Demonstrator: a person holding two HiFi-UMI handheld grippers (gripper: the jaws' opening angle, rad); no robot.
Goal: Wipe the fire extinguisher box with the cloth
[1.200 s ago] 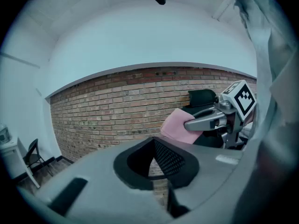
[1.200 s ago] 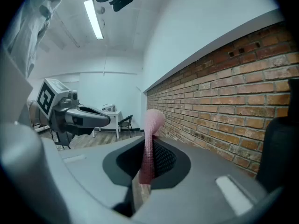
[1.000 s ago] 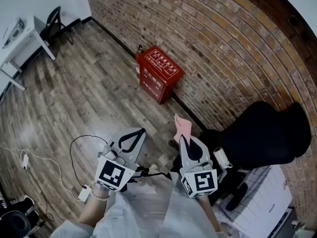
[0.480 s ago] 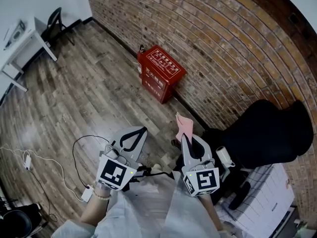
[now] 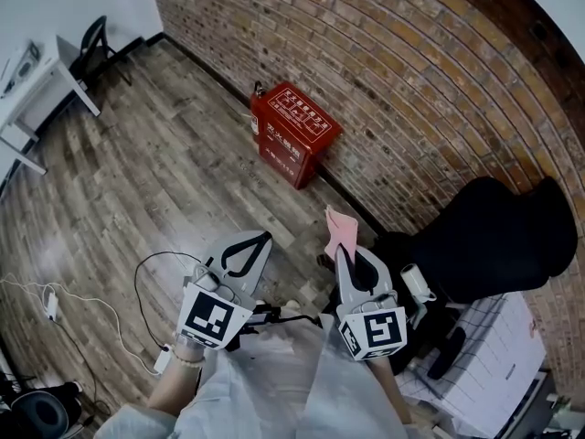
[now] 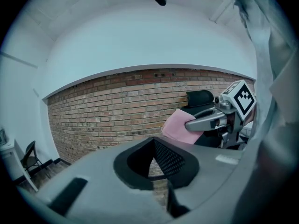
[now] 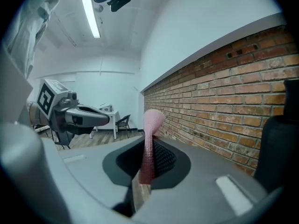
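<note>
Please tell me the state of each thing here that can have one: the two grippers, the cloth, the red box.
left gripper: shut, nothing between its jaws.
right gripper: shut on the pink cloth.
pink cloth: pinched at its lower part, the free end sticking up past the jaws.
fire extinguisher box: lid down, standing on the floor against the brick wall, not touched by either gripper.

Left gripper (image 6: 153,143) closed on nothing; right gripper (image 6: 189,124) pinches the pink cloth (image 6: 174,128).
</note>
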